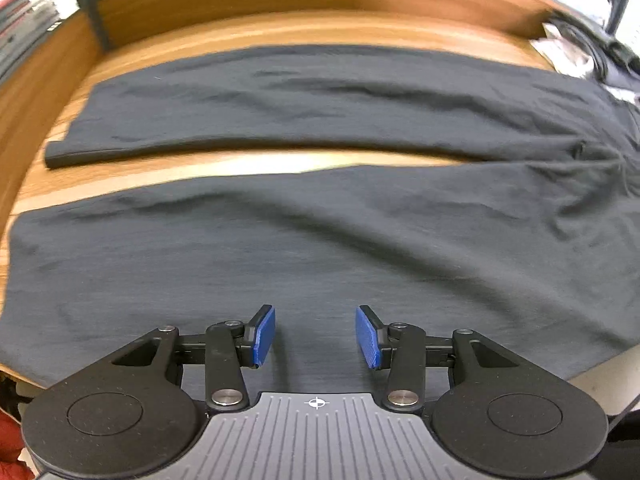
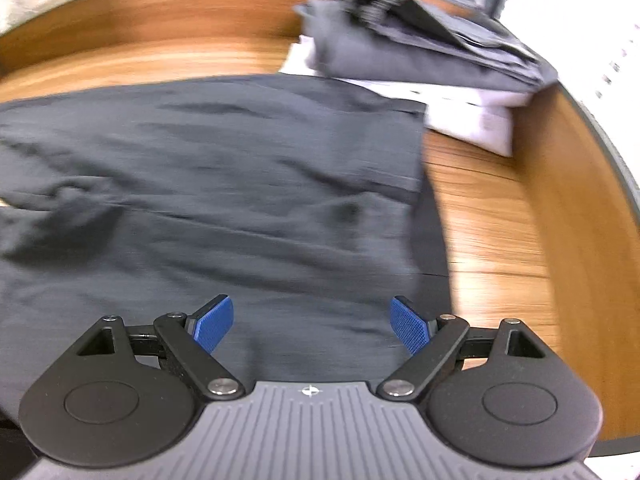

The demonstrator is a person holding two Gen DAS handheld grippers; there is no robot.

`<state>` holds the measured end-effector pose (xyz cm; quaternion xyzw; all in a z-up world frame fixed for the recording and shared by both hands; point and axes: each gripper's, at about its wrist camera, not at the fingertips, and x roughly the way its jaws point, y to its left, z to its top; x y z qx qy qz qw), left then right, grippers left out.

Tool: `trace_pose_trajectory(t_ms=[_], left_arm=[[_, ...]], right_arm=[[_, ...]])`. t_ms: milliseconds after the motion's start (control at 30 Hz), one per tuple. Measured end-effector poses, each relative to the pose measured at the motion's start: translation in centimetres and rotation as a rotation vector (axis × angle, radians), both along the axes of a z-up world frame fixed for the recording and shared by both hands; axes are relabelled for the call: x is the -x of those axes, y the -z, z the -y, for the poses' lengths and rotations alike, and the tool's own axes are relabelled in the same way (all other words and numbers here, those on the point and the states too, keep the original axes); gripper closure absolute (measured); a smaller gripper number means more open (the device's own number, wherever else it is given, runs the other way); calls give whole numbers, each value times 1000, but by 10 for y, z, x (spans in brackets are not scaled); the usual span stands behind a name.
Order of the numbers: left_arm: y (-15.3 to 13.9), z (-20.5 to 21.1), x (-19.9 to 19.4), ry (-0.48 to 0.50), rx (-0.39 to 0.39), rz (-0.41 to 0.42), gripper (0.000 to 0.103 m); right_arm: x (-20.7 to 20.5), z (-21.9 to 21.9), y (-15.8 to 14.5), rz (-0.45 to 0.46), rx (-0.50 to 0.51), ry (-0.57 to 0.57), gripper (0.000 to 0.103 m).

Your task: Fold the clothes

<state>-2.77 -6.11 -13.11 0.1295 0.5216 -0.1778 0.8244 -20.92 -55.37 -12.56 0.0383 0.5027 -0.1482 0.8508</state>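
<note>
Dark grey trousers (image 1: 320, 232) lie spread flat on a wooden table (image 1: 248, 164), their two legs running leftward with a strip of bare wood between them. My left gripper (image 1: 315, 334) hovers open over the near leg, nothing between its blue pads (image 1: 265, 334). In the right wrist view the waist end of the same trousers (image 2: 224, 184) fills the left and middle, its waistband edge near the right. My right gripper (image 2: 312, 326) is wide open above the near part of the waist, empty. That view is motion-blurred.
A stack of folded grey clothes (image 2: 420, 44) rests on white folded items (image 2: 476, 116) at the table's far right corner. The table has raised wooden walls (image 2: 576, 208) at the back and sides. A dark post (image 1: 90, 4) stands at the back left.
</note>
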Motion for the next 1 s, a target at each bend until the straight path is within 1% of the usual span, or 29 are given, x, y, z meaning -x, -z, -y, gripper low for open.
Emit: trace_pose_trajectory(t_ms=[67, 100, 167, 233, 267, 333, 400, 433, 467, 500, 533, 600, 700, 800, 833, 867, 900, 933, 1000], left_arm=[[6, 5, 0, 1, -17, -13, 56], [9, 5, -1, -1, -21, -19, 56], [13, 4, -3, -5, -29, -30, 56], [16, 0, -5, -30, -22, -45, 55], [16, -2, -7, -48, -12, -52, 56], [15, -8, -9, -92, 11, -62, 56], [15, -18, -13, -157, 48, -75, 56], [15, -23, -15, -186, 60, -80, 56], [16, -23, -17, -190, 48, -76, 57], [16, -23, -18, -192, 32, -71, 57], [16, -23, -20, -193, 16, -65, 58], [17, -21, -22, -173, -11, -63, 55], [15, -25, -20, -171, -12, -61, 54], [15, -28, -20, -174, -12, -58, 52], [15, -28, -20, -176, -12, -57, 50], [15, -29, -20, -177, -12, -56, 47], [15, -30, -20, -178, -12, -55, 46], [14, -31, -20, -176, -11, -54, 45], [13, -32, -19, -172, -8, -53, 48]], right_arm=[[-2, 14, 8, -20, 13, 16, 15], [-4, 20, 13, -26, -1, 25, 18], [-8, 30, 21, -38, -29, 39, 21], [-11, 35, 27, -51, -49, 39, 26], [-11, 35, 29, -50, -57, 36, 29], [-11, 34, 31, -50, -64, 32, 38], [-11, 32, 31, -51, -67, 30, 63], [-10, 31, 31, -52, -68, 28, 66], [-10, 30, 31, -54, -64, 26, 71], [-10, 24, 30, -59, -34, 14, 77], [-11, 18, 29, -63, 6, -1, 79], [-11, 10, 25, -53, 62, -8, 89], [-12, 9, 11, -25, 133, 16, 89], [-16, 16, 13, -43, 156, 32, 89], [-19, 16, 18, -61, 157, 28, 89], [-21, 16, 22, -79, 161, 23, 85], [-24, 14, 26, -94, 177, 15, 80], [-26, 11, 30, -109, 193, 8, 79], [-27, 7, 30, -119, 223, 1, 67]])
